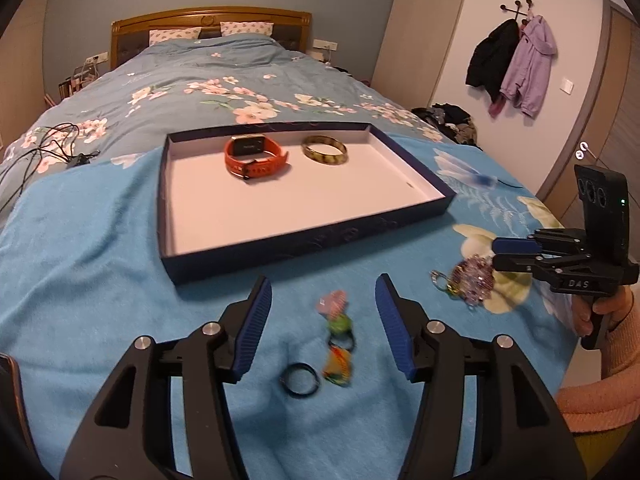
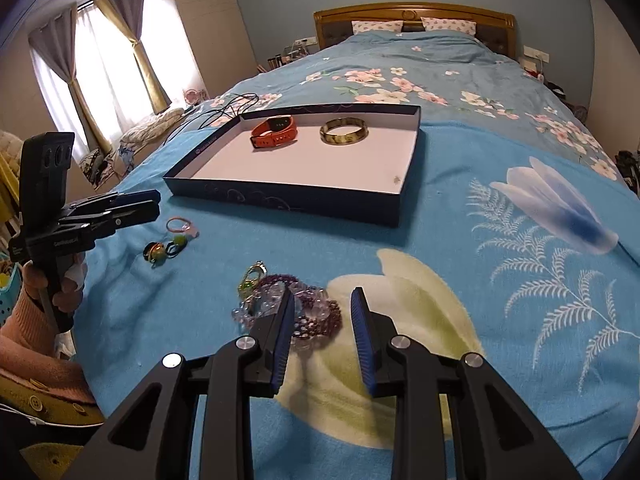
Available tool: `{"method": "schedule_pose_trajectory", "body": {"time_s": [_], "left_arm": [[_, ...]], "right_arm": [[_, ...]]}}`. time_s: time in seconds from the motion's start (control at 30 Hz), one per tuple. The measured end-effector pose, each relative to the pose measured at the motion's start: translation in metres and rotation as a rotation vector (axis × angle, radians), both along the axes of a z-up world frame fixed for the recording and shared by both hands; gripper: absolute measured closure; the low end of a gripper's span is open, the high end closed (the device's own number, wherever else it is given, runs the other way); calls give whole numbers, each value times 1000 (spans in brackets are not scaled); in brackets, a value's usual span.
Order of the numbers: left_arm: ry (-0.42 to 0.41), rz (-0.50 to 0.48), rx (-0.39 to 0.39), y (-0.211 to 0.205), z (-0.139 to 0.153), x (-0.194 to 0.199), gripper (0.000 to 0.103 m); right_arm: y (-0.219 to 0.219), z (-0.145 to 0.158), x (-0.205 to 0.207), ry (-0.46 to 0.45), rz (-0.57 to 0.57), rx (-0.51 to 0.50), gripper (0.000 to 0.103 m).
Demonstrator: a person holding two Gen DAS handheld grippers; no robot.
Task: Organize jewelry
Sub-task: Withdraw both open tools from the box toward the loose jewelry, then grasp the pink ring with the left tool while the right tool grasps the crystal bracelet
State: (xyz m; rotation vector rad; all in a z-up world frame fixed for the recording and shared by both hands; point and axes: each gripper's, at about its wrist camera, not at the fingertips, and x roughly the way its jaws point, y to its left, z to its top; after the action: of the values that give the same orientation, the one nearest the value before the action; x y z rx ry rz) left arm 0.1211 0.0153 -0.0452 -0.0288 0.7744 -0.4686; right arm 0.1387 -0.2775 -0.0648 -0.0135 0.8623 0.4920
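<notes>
Two grippers hover over a blue blanket (image 2: 500, 320) on the bed. The left gripper (image 1: 322, 312) is open and empty, with the small hair ties (image 1: 338, 334) and a black ring (image 1: 301, 380) lying below its spread jaws. The right gripper (image 2: 322, 308) is open, just above the purple bead bracelets (image 2: 316, 318). Beyond both, the tray (image 1: 304, 240) holds an orange watch (image 1: 256, 156) and a bangle (image 1: 325, 150).

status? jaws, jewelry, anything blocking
Left gripper open over hair ties. Right gripper open, empty, at beads. Watch and bangle in tray. Nothing blocking.
</notes>
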Motion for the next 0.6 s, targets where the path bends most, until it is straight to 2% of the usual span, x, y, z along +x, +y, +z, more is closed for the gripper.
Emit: {"method": "schedule_pose_trajectory", "body": {"time_s": [0.1,0.17,0.33,0.6], "left_arm": [[9,0,-6,-4,-2,-4,49],[7,0,-1,-4,-3,-8,49],[12,6,3,1,-5,-16,49],[2,-12,20,3,-7,-28,49]], "right_arm": [[8,-6,2,-11,7,-70,79],[10,-8,3,-7,14,-74,94],[11,0,-3,-52,22,-90,95],[15,27,-9,-115,42,-33,95]]}}
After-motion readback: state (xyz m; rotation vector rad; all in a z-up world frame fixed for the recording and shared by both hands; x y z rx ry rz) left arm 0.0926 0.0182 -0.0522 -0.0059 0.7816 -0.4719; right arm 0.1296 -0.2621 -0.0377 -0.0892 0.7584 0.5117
